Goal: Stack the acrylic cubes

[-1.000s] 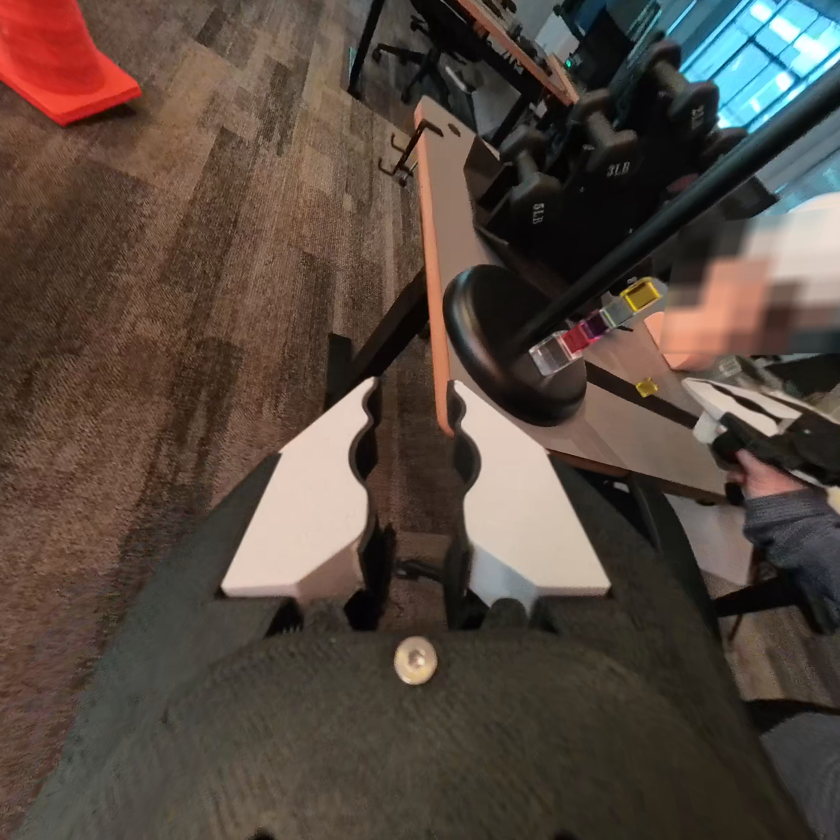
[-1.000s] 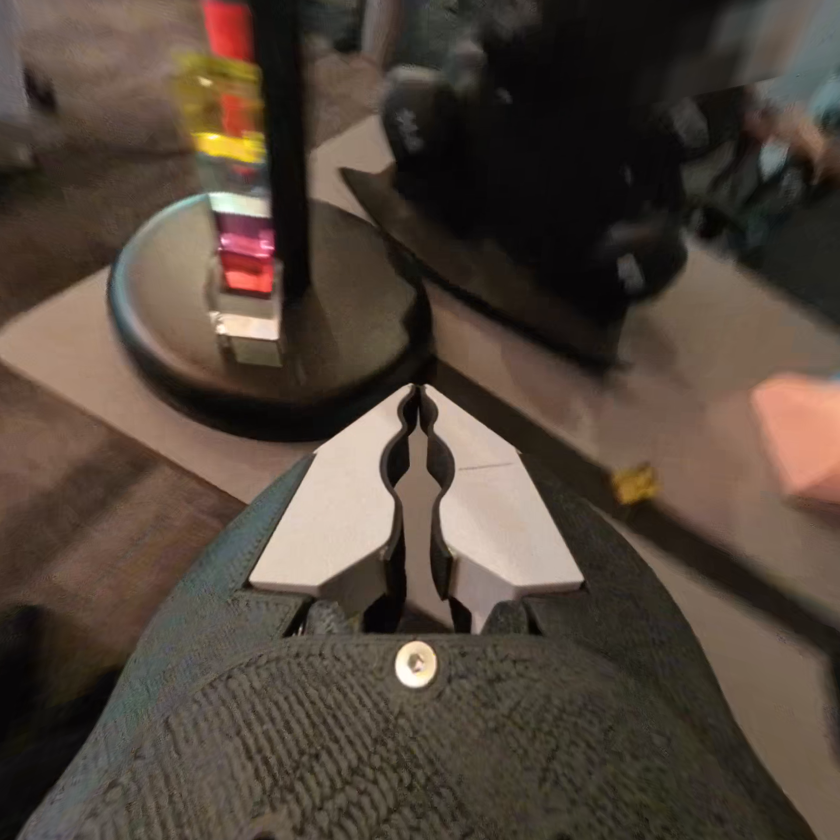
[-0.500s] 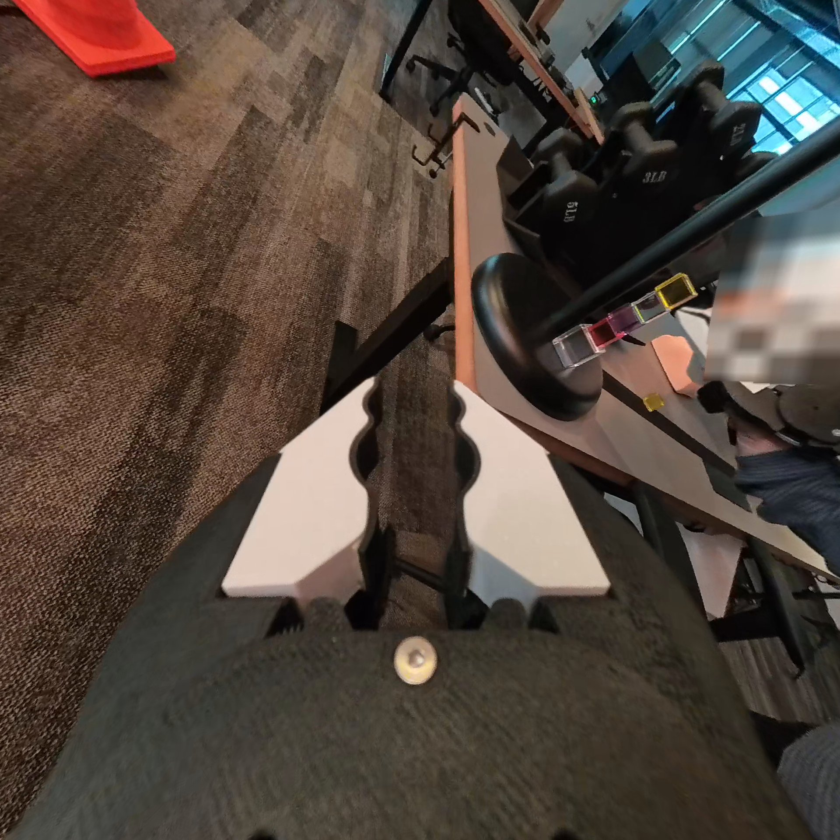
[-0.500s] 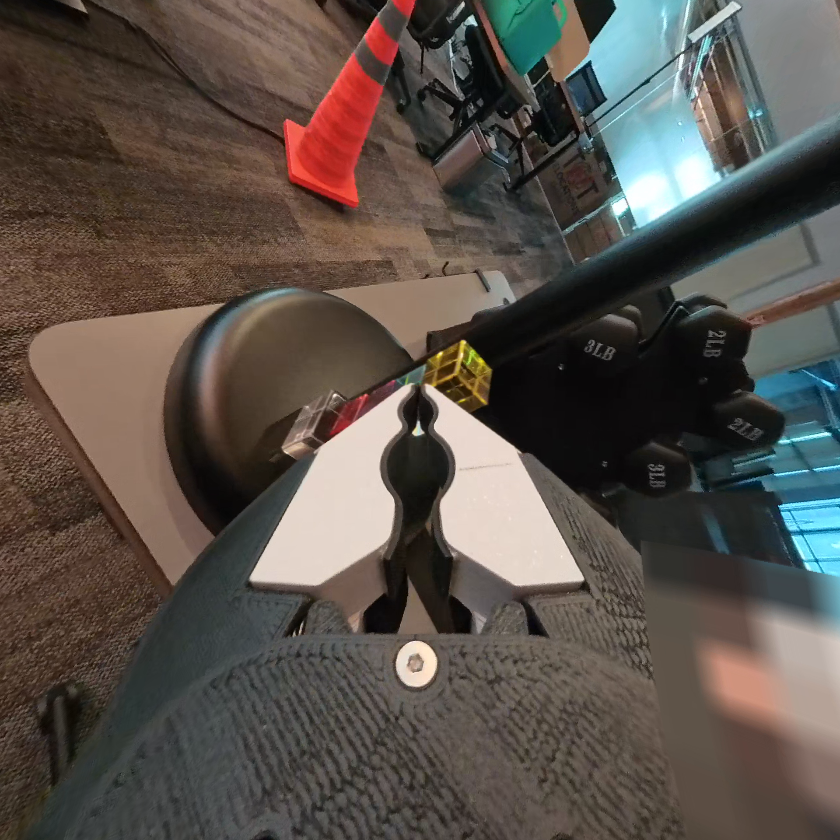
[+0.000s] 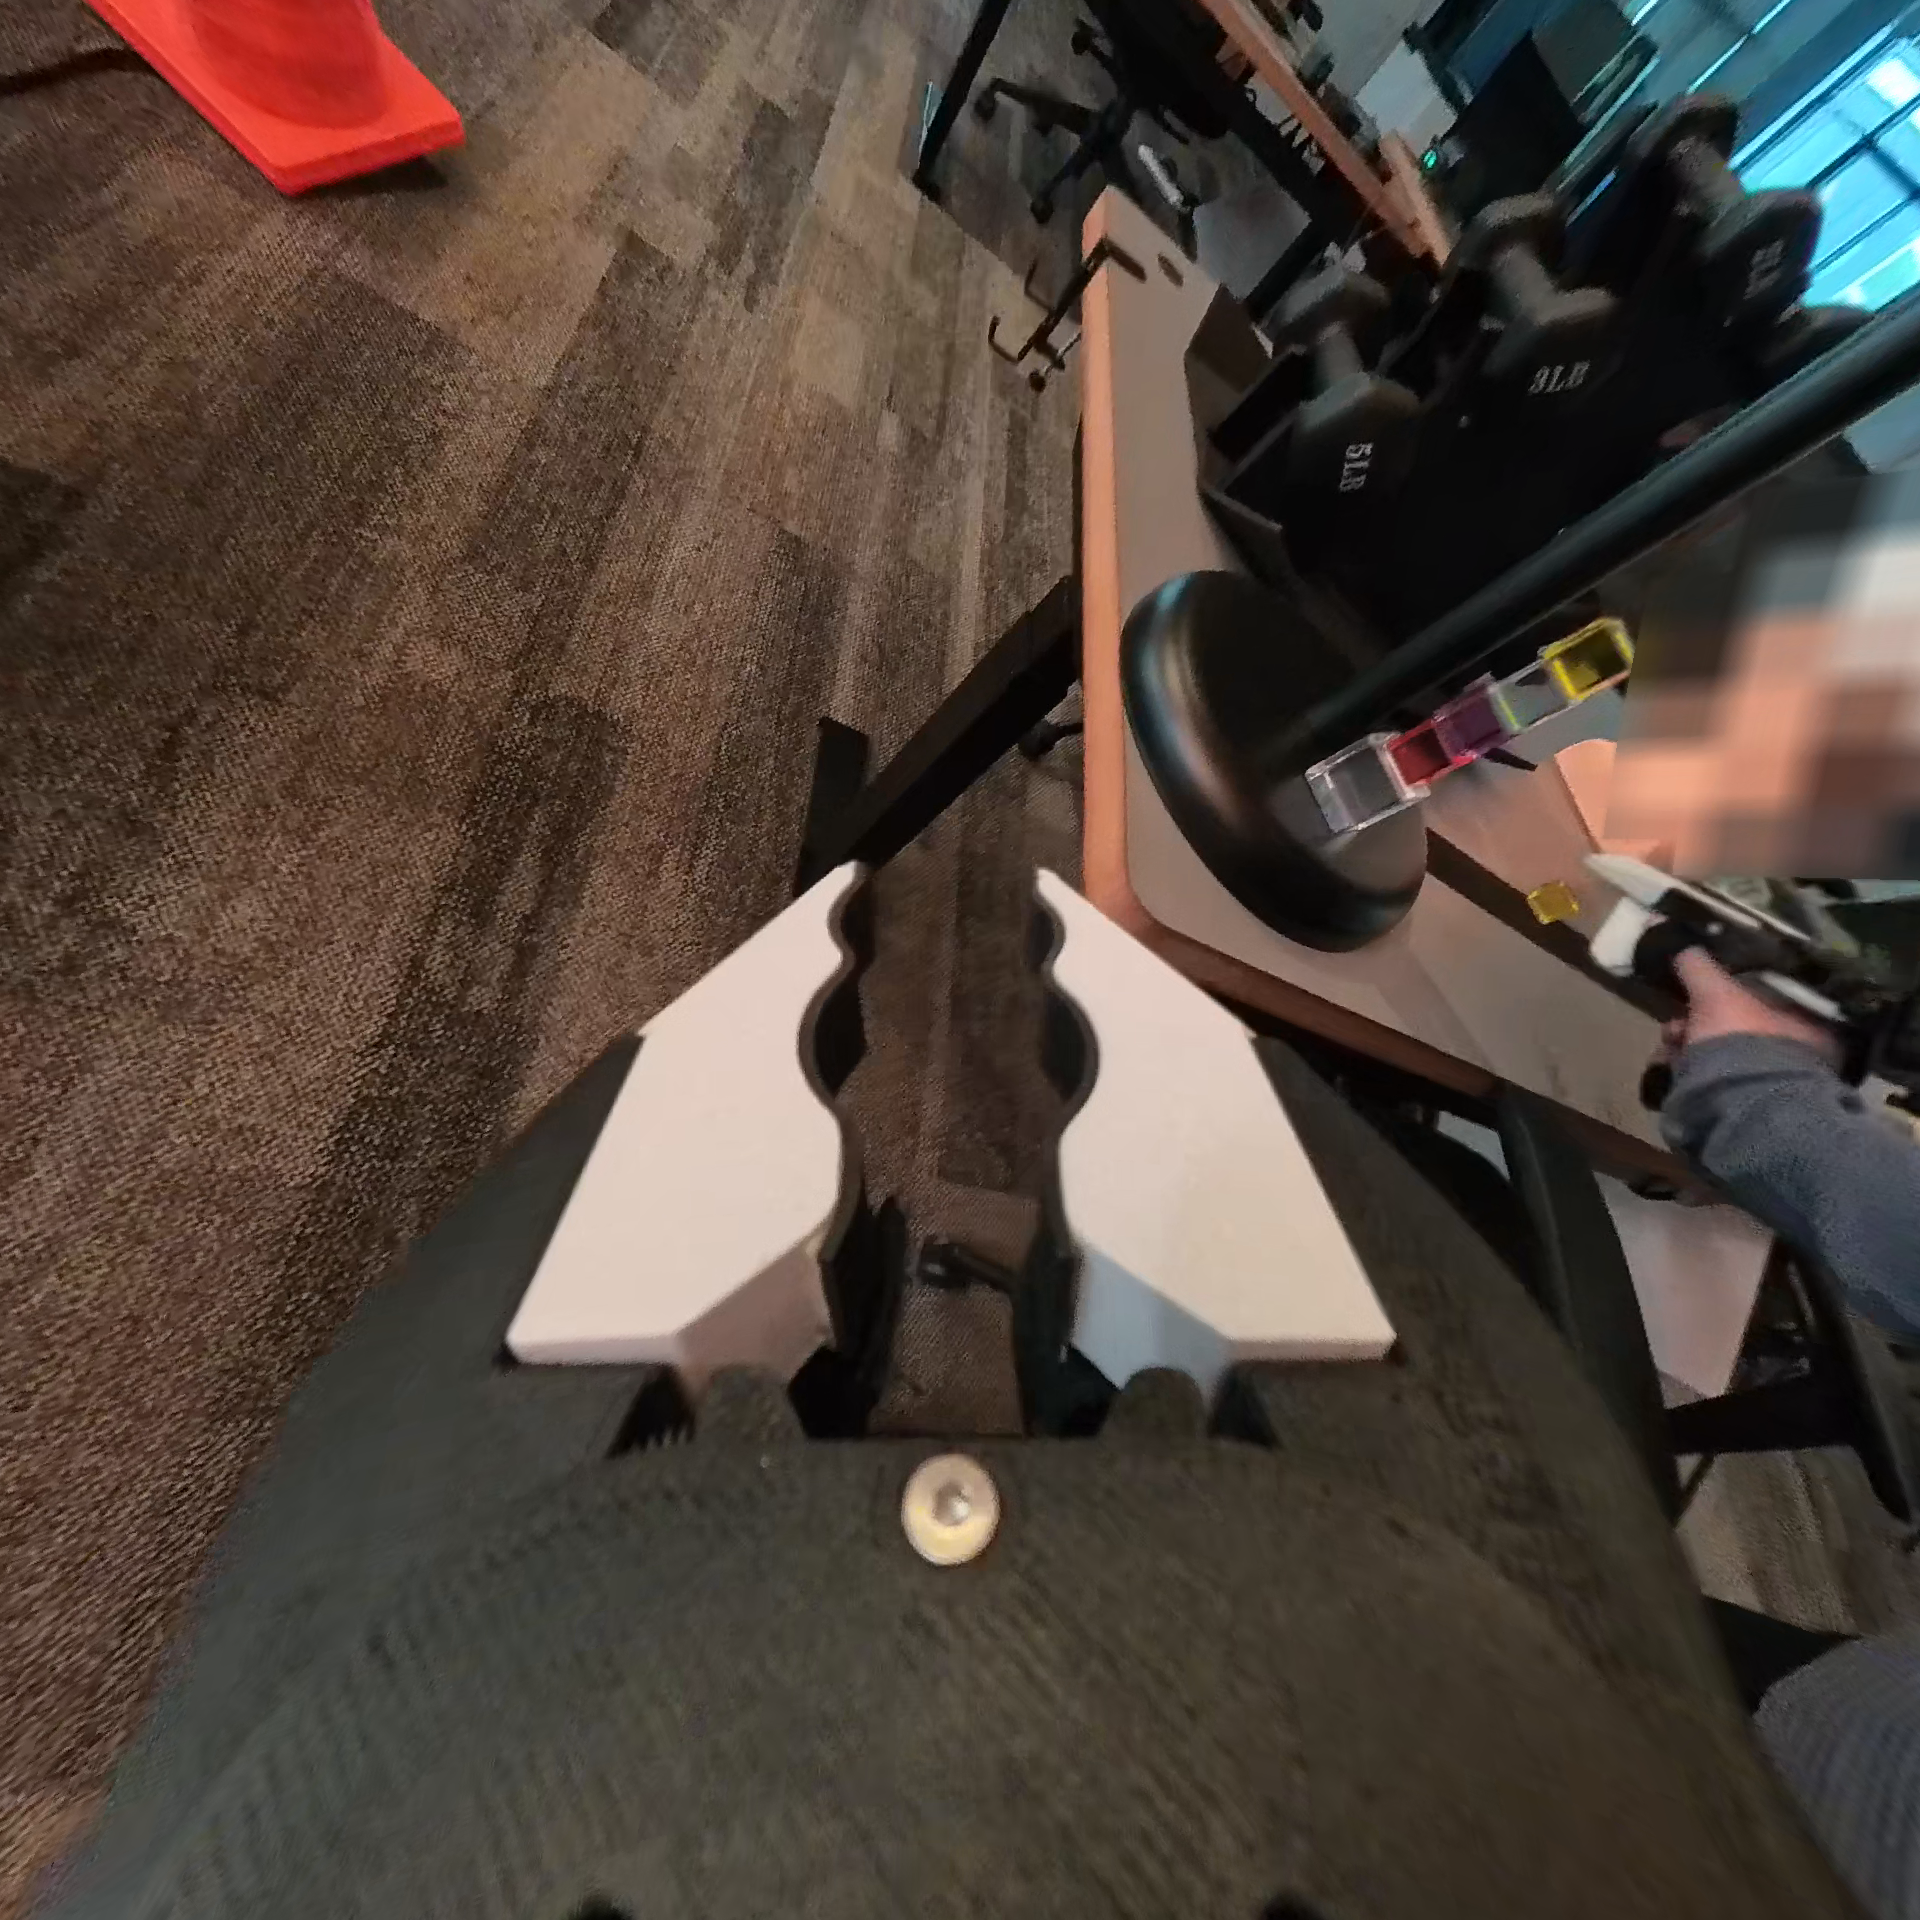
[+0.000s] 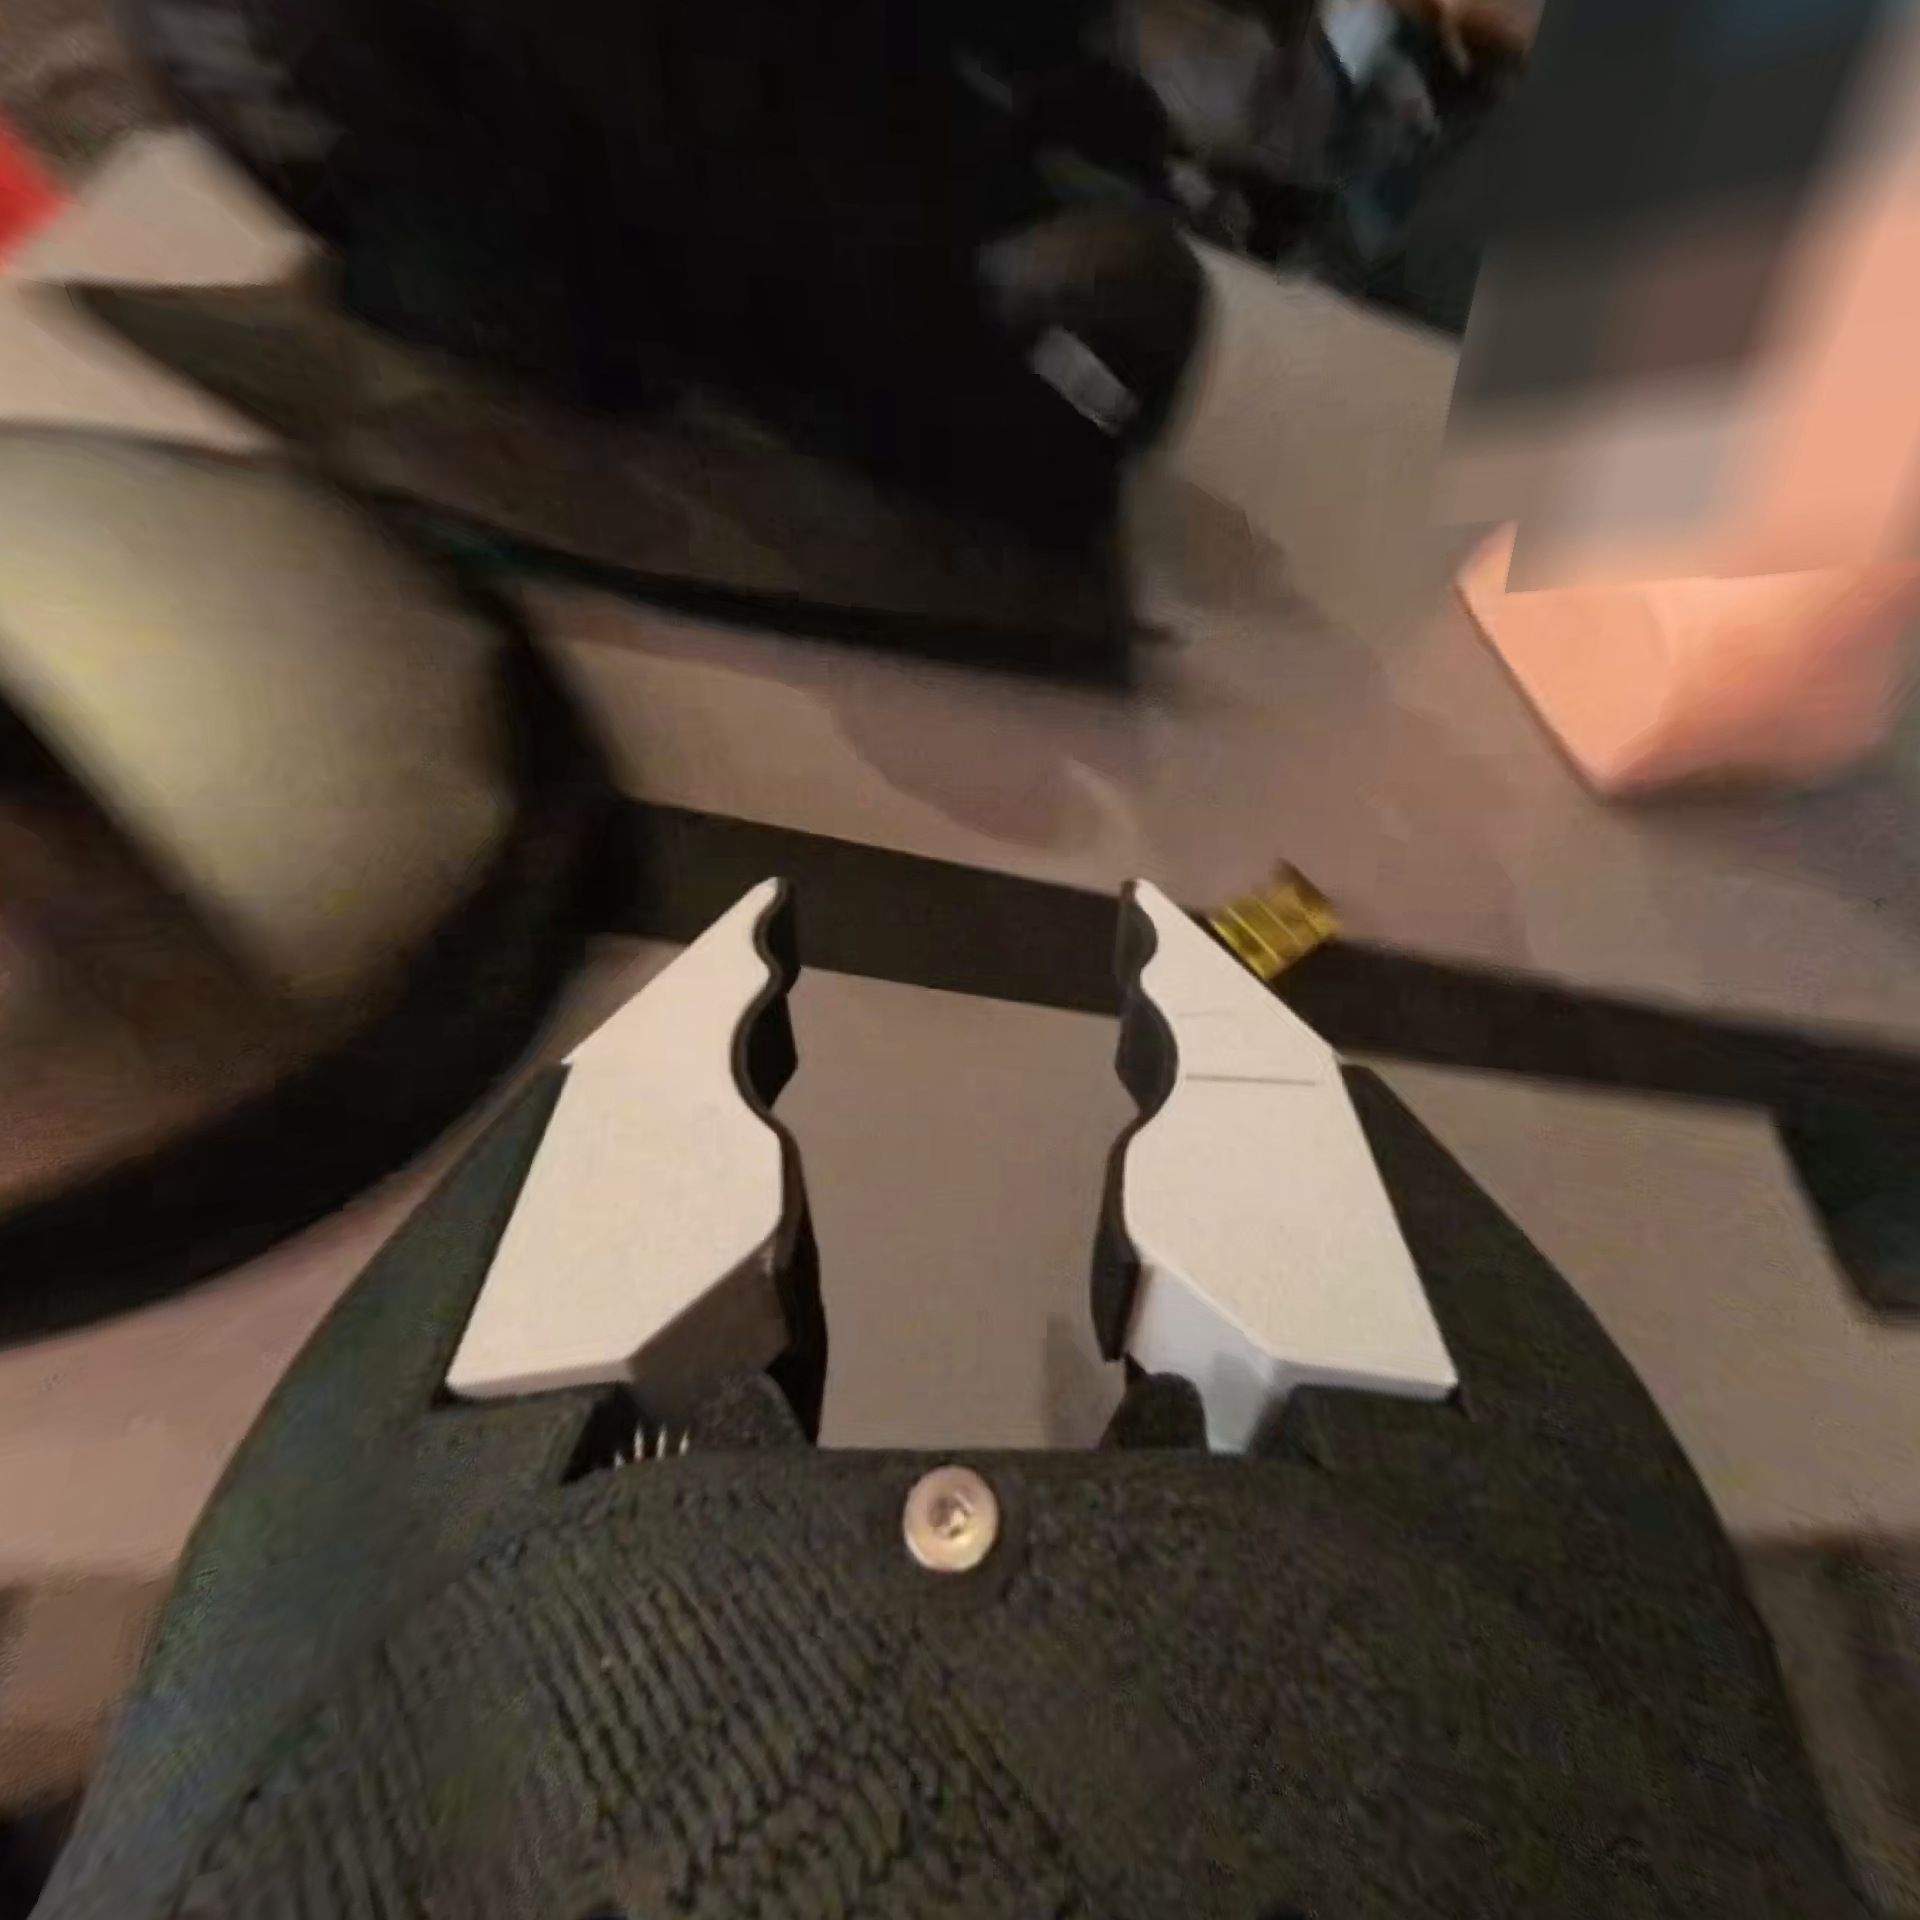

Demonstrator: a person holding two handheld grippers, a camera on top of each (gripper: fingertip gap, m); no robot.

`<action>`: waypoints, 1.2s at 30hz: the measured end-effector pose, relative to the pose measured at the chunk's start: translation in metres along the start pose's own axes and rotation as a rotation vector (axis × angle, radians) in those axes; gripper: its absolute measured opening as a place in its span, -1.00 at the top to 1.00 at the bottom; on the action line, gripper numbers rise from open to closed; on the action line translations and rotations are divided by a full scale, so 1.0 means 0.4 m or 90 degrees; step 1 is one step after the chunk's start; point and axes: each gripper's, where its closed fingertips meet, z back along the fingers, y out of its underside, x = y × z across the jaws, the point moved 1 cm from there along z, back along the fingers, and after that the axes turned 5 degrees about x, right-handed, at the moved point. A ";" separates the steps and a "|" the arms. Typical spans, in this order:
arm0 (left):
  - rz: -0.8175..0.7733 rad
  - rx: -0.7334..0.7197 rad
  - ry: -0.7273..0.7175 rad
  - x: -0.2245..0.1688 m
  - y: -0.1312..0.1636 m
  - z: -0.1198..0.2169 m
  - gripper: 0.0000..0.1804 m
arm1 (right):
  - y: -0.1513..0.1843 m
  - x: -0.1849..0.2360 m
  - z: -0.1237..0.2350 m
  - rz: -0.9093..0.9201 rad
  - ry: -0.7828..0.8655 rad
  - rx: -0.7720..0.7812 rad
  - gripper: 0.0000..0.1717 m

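Note:
My left gripper [image 5: 948, 883] is open and empty, held over the carpet beside the table's corner. A stack of see-through cubes [image 5: 1465, 727], clear, red, purple, clear and yellow, stands on the black round stand base [image 5: 1226, 748] on the table [image 5: 1132, 582]. A small yellow cube [image 5: 1553, 902] lies on the table; it also shows in the right wrist view [image 6: 1273, 930], just right of my right fingertip. My right gripper [image 6: 954, 894] is open and empty, low over the table [image 6: 935, 1195]. It also shows in the left wrist view [image 5: 1662, 935], near the yellow cube.
Black dumbbells [image 5: 1455, 395] stand on a rack at the back of the table. A black pole [image 5: 1621, 520] rises from the stand base. A pink paper shape [image 6: 1662, 665] lies at the right. An orange cone [image 5: 281, 83] stands on the carpet. The right wrist view is blurred. Some 55 centimeters of space lies between my two pairs of fingers.
My right gripper went from shut to open and swung from the cube stack down toward the loose yellow cube. My left gripper stayed open and shifted only slightly.

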 end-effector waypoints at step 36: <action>-0.049 0.040 0.034 -0.118 -0.032 -0.029 0.69 | -0.285 0.352 0.240 0.044 -0.463 -0.037 0.68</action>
